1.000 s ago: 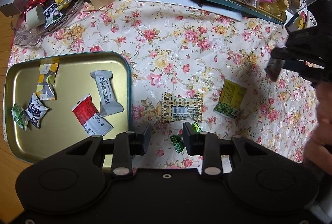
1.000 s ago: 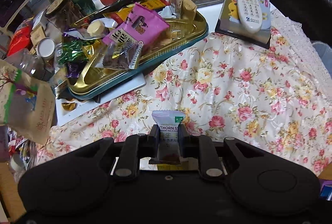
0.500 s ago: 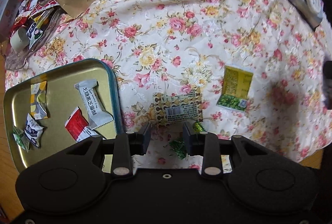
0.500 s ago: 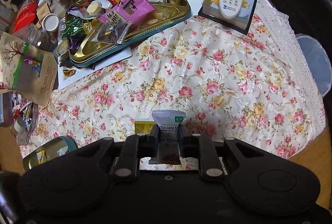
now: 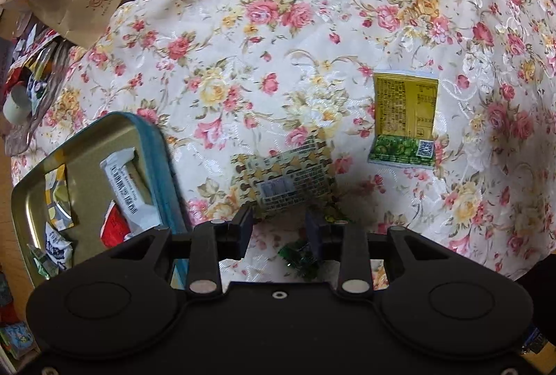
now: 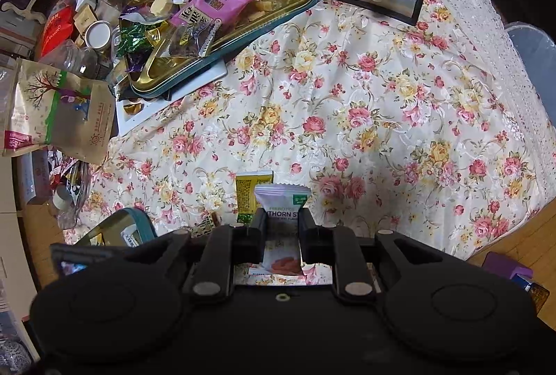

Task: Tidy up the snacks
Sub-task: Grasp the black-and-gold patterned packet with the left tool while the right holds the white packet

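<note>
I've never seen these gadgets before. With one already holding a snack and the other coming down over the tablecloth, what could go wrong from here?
1. The left hand-held gripper, open, has the patterned packet and a green candy close together; it might pinch both, or bunch the floral tablecloth.
2. The right hand-held gripper grips the white snack packet by a narrow part; it might slip out before reaching the gold tray.

Left wrist: straight down, close over floral tablecloth [image 5: 312, 38]. Right wrist: higher, steeply down. Shared: yellow-green packet [image 5: 405, 119], gold tray [image 5: 31, 191].
</note>
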{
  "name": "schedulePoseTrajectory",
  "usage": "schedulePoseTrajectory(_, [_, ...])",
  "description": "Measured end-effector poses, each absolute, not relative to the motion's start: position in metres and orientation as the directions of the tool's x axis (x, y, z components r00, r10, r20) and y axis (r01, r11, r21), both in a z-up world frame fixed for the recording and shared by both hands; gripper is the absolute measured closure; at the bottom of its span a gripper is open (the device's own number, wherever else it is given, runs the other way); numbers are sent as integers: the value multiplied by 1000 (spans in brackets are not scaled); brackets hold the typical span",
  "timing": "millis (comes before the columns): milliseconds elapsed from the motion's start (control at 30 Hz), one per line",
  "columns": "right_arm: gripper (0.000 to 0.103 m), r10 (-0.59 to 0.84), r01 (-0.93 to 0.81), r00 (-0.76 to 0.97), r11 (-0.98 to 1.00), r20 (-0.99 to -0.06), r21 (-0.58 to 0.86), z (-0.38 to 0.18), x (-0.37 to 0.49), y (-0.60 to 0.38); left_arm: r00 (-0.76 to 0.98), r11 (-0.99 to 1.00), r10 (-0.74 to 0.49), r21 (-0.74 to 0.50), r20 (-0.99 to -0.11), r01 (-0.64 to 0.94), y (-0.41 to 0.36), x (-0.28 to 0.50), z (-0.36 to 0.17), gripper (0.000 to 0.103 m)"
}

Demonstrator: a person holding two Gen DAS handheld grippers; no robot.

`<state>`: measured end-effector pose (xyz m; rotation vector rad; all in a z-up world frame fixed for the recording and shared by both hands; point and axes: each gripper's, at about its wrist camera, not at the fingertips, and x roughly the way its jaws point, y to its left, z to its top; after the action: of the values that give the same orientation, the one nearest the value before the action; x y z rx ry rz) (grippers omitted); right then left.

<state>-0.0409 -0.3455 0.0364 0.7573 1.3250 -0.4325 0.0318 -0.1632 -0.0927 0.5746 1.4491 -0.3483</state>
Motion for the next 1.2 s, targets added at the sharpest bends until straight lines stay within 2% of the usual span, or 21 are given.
schedulePoseTrajectory(333, [83,143,681,238,680,-961,270,40,-49,-352,177,811,99,182,-979,555,-193,35,-100,59])
schedulePoseTrajectory(533, [83,142,675,232,689,-962,264,37,-47,-350,164,855,4,89,-986,512,-191,53,-87,59])
schedulePoseTrajectory(767, [83,172,673,221,685,-960,278,33,-42,-348,226,858,-45,78,-973,508,-171,60,-65,60])
schedulePoseTrajectory(900, [83,186,661,224,692,-957,290,34,-39,-343,172,798,-66,52,-983,601,-173,68,-69,60])
schedulePoseTrajectory(1033, [83,181,651,231,702,-956,290,36,-37,-340,252,679,-62,145,-966,720,-180,61,-65,60])
schedulePoseTrajectory(1200, [83,181,666,215,691,-960,280,32,-36,-343,278,516,-123,178,-953,838,-185,45,-66,59])
